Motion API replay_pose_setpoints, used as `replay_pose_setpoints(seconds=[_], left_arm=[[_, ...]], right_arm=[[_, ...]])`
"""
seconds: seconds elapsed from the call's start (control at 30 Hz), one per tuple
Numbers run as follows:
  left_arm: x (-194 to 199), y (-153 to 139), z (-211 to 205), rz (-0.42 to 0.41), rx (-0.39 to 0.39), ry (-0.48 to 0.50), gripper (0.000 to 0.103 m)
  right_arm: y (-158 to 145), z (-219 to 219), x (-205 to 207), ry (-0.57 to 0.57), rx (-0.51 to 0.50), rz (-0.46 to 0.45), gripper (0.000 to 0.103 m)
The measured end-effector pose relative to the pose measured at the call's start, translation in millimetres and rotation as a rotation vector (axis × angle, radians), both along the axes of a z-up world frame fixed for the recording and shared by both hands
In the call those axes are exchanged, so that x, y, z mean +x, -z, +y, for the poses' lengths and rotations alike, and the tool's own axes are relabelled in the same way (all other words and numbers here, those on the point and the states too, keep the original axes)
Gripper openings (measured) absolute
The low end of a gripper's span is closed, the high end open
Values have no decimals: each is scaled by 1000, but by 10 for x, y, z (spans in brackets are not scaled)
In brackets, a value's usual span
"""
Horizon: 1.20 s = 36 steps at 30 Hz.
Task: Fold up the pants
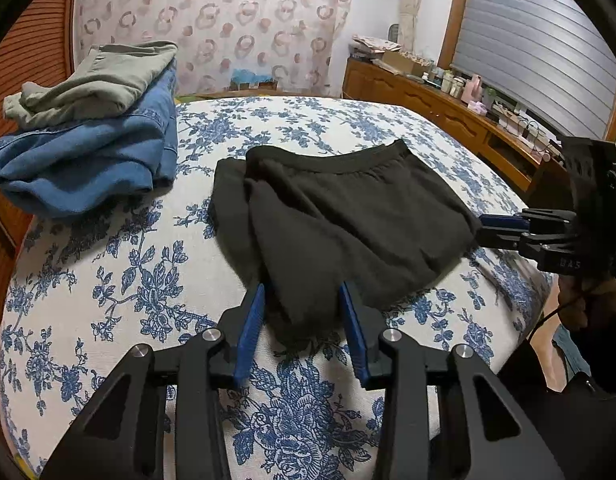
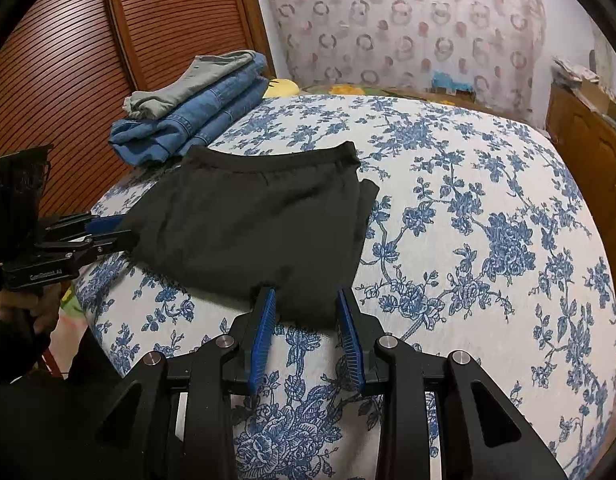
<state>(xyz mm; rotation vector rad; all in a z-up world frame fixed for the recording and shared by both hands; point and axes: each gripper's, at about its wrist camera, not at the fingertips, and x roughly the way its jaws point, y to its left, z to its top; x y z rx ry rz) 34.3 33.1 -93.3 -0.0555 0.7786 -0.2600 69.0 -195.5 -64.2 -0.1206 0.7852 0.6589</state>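
Pants first: the folded black fabric pants [image 1: 339, 216] lie flat mid-frame on the bed with the white and blue floral cover [image 1: 108, 280], elastic waistband at the far edge, layers stacked a bit unevenly.

Left gripper [image 1: 304, 300] sits at the bottom centre of its own view, blue-padded jaws partly apart with the near corner of the pants between them. Can't tell if the pads actually press on the cloth, looks like there's some gap.

Right gripper [image 2: 306, 300] is much the same in its view: jaws partly apart, straddling the near edge of the pants, fabric between the pads but not clearly pinched.

Each gripper also shows up at the side edge of the other's view, at a corner of the pants, with a hand [image 2: 16, 308] on its handle.

Upper left of both views: a folded blue denim garment [image 1: 88, 160] with a folded grey-green garment [image 1: 104, 80] on top, well apart from the pants. Wooden slatted door [image 2: 88, 40] behind that stack, patterned curtain [image 1: 228, 24] beyond the bed.
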Motion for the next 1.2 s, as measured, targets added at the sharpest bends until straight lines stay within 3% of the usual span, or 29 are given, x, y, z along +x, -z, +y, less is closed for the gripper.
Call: replay_pose_setpoints(seconds=[0.1, 0.33, 0.47, 0.53, 0.6, 0.87, 1.2], left_arm=[[15, 15, -2, 7, -3, 3, 30], [25, 24, -7, 8, -1, 0, 29], [30, 21, -28, 7, 5, 5, 15], [17, -13, -45, -5, 21, 5, 11], [-10, -69, -24, -26, 13, 0, 11], [-144, -259, 26, -73, -11, 7, 10], [-493, -266, -89, -58, 24, 37, 10]], right_arm=[[-5, -24, -10, 0, 2, -1, 33], [21, -91, -63, -6, -17, 5, 33], [52, -23, -72, -25, -46, -20, 32], [58, 0, -59, -29, -48, -25, 15], [57, -2, -54, -28, -54, -36, 6], [-120, -155, -358, -8, -42, -126, 4], [-276, -364, -706, -3, -7, -103, 4]])
